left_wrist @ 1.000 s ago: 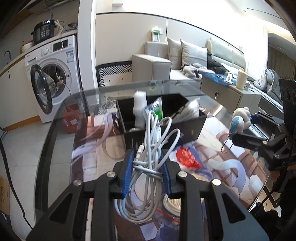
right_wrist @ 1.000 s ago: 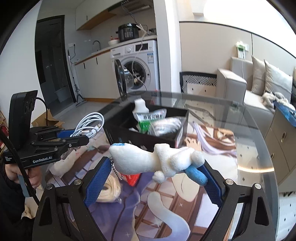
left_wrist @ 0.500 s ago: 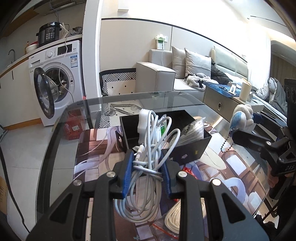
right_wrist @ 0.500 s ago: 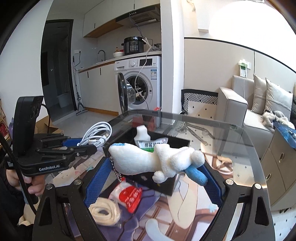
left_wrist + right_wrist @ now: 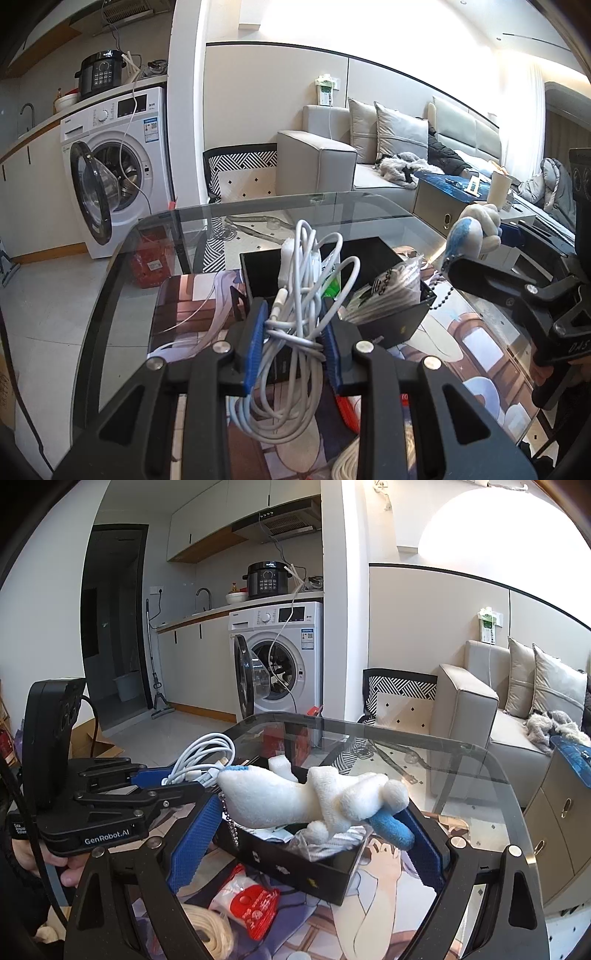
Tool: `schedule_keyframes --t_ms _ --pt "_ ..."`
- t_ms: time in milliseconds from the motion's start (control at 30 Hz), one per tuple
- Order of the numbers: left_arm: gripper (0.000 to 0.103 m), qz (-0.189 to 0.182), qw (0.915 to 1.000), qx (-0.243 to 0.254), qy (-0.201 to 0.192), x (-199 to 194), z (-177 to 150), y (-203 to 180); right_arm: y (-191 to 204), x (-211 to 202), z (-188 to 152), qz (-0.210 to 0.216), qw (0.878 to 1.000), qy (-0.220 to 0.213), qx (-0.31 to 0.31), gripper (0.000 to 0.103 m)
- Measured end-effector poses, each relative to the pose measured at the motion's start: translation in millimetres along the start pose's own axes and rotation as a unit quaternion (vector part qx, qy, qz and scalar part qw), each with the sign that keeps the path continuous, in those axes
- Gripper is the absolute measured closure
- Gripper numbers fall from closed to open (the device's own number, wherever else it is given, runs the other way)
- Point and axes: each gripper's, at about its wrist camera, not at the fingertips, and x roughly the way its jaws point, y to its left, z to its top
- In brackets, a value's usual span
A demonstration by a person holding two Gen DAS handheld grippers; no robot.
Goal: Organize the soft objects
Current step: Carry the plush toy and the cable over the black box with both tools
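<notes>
Nearest to me, my left gripper (image 5: 293,341) is squeezed narrow on a bundle of white cable (image 5: 295,325), the coils pinched between the blue pads with loops hanging below and standing up above. My right gripper (image 5: 306,834) stands wide but is not empty: a white plush toy (image 5: 310,799) lies lengthwise across it, head against one pad and blue tail end against the other, with its bead chain (image 5: 232,827) dangling.

Just below my hands, on the printed mat (image 5: 373,915), two things are not yet dealt with: a coil of cream rope (image 5: 212,934) and a red-and-white packet (image 5: 247,901).

A little further out sits the black box (image 5: 306,869), open at the top. It already holds a white foam-like piece (image 5: 282,768), something green and a clear bag with pale cord inside (image 5: 388,291). So some sorting looks done.

I judge I am in the middle of the job: both of my loads are in the air near the box, neither one in it. What is left, as I read it, is to set the cable and the toy down inside, then come for the rope and the packet.

Beyond the glass table (image 5: 277,210) are the washing machine (image 5: 118,162) and the sofa (image 5: 332,162).
</notes>
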Motion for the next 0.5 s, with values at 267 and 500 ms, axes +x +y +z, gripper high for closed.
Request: schedule_keyframes --t_ms 267,500 --pt "0.076 0.007 1.0000 0.001 0.002 15.2 4.2 -1.0 -1.6 13.4 7.2 -0.003 1.000 0.003 -0.007 0.010" --pt "0.076 0.009 1.0000 0.000 0.005 26.8 7.0 -1.9 -7.0 32.7 10.2 -0.005 1.000 0.018 -0.014 0.010"
